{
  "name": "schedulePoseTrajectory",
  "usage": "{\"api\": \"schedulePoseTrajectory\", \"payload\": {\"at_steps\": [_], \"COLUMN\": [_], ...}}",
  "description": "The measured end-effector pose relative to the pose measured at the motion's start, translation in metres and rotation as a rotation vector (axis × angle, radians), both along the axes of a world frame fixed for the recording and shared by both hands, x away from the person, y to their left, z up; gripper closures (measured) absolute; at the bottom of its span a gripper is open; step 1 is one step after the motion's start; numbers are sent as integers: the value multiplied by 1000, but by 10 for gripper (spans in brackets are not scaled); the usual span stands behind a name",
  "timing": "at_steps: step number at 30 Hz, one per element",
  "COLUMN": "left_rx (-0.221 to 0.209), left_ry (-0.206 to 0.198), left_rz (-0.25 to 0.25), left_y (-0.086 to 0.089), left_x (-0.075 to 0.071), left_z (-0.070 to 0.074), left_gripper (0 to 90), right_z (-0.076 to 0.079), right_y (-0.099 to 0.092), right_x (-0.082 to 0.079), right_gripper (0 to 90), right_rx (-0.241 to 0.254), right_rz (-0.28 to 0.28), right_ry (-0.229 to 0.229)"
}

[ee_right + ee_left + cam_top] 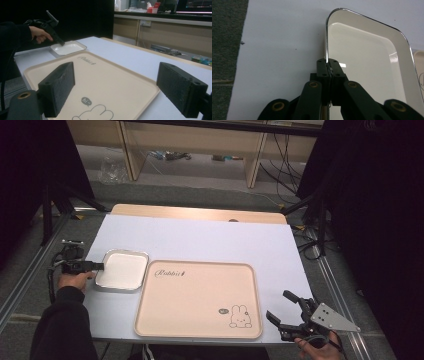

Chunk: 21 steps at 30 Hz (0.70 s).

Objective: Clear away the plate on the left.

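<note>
High view: a white-covered surface (200, 240) holds a small white metal-rimmed tray (122, 270) at about 9 o'clock, just beside a large beige tray (197, 300) with a rabbit drawing, which fills the centre toward 6 o'clock. The left gripper (99, 266) meets the small tray's left rim, held by a hand (75, 280) in a dark sleeve. The right gripper (285, 312) hangs off the surface's near right corner, at about 4 o'clock, well apart from both trays.

Left gripper view: the jaws are pressed together on the small tray's thin shiny rim (327, 45), pinching it mid-edge. The tray appears to lie flat on the surface, so the grasp looks made and the lift or shift still to come. Bare white surface lies to the left as far as the surface's edge.

Right gripper view: the jaws stand spread wide with nothing between them, aimed across the beige tray (105, 82). The small tray (68, 48) and the left gripper sit far off at 11 o'clock. The beige tray is bare, leaving open room inside its raised rim, which any move onto it would probably have to clear.
</note>
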<state>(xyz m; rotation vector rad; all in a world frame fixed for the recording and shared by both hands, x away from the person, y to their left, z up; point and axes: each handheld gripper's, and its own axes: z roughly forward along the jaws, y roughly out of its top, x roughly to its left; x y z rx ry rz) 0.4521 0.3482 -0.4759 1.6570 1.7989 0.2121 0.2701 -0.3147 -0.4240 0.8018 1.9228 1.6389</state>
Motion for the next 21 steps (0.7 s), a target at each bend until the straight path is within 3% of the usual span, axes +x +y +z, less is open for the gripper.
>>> {"api": "schedulePoseTrajectory", "payload": {"at_steps": [3, 4, 6, 12, 14, 17, 18, 20, 21], "left_rx": [6, 2, -15, -74, -94, -117, -116, -107, -102], "left_ry": [-8, -18, -34, -94, -104, -121, -123, -122, -122], "left_rz": [12, 19, 37, 37, 23, 10, -4, -29, -37], "left_y": [2, 3, 3, 0, -3, -10, -12, -19, -22], "left_x": [-2, -2, -3, -7, -8, -10, -10, -11, -12], "left_z": [2, 2, 5, 15, 17, 21, 22, 24, 25], "left_gripper": [883, 884, 883, 883, 883, 883, 883, 883, 883], "right_z": [0, 0, 0, 0, 1, 1, 1, 0, 0], "right_y": [-1, 0, -1, 0, -1, -1, 0, 0, -1], "right_x": [0, -2, 1, 0, 1, 1, -1, -1, 0], "right_gripper": [158, 158, 158, 158, 158, 158, 158, 158, 158], "right_rx": [-9, 9, -17, -3, -12, -8, 3, -5, -10], "right_rz": [0, 7, -3, 0, -2, 1, 1, -3, 0], "right_ry": [-4, 27, -26, -2, -27, -21, 8, 10, -11]}}
